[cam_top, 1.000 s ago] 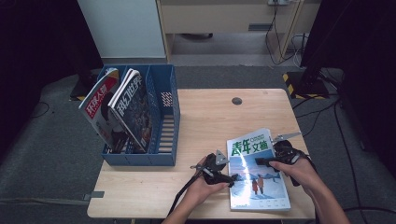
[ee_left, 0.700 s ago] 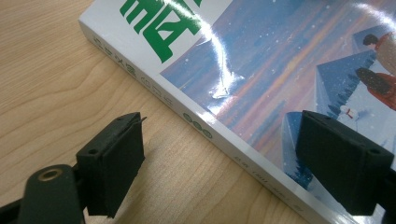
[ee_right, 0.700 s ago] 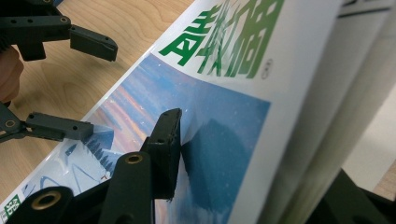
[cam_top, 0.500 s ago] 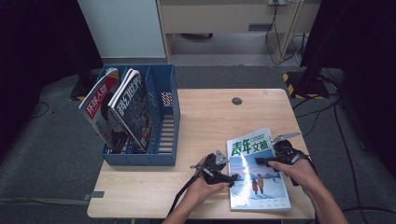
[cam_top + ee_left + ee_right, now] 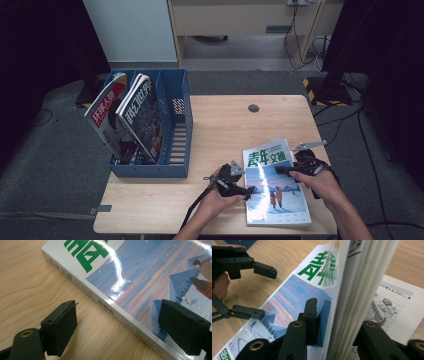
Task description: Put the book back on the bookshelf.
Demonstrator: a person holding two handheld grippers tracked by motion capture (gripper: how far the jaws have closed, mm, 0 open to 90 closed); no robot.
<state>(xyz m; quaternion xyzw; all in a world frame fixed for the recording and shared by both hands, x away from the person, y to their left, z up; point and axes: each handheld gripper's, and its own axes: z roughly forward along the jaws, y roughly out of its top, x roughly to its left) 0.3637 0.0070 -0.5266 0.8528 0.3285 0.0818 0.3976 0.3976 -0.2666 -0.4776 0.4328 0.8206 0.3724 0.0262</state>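
Down at 5 o'clock on the table, the magazine lies flat — glossy, floppy, slippery. Right gripper has just been closing, clamped on its lifted page edge; left gripper gapes astride the spine — firmer hold there.

1. Light wood table sits on a grey carpet floor.
2. Far side: pale wall panel at left, beige cabinet beside it.
3. Dark on both sides, cables far right.
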